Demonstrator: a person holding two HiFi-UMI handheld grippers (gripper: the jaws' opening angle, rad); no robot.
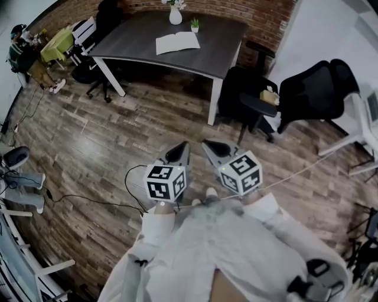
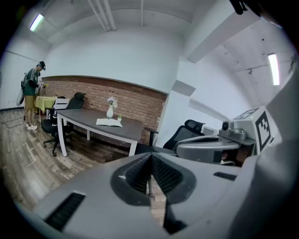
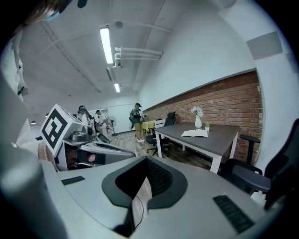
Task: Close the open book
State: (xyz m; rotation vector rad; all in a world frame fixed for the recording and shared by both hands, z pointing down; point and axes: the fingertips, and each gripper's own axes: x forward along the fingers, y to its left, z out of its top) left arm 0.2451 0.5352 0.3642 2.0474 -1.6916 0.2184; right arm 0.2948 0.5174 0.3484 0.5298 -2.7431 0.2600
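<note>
Open book [image 1: 178, 42] lies flat on far dark table [image 1: 133, 35], just near side of white vase [image 1: 175, 15], well apart from both tools. Left gripper [image 1: 177, 153] & right gripper [image 1: 214, 147] both clenched, nothing btwn jaws, held near the body over wood floor [image 1: 88, 147]. Book prob. light & thin, pages floppy, cover stiffer. Best bet: catch one cover's outer edge, fold it over w/o creasing pages.

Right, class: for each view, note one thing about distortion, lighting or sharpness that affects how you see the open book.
Head view: fisheye curves the floor planks; the open book on the table is small, evenly lit. Left gripper view: dark corners, bowed brick wall, glaring strip light. Right gripper view: ceiling light blown out; book distant but clearly open.
</note>
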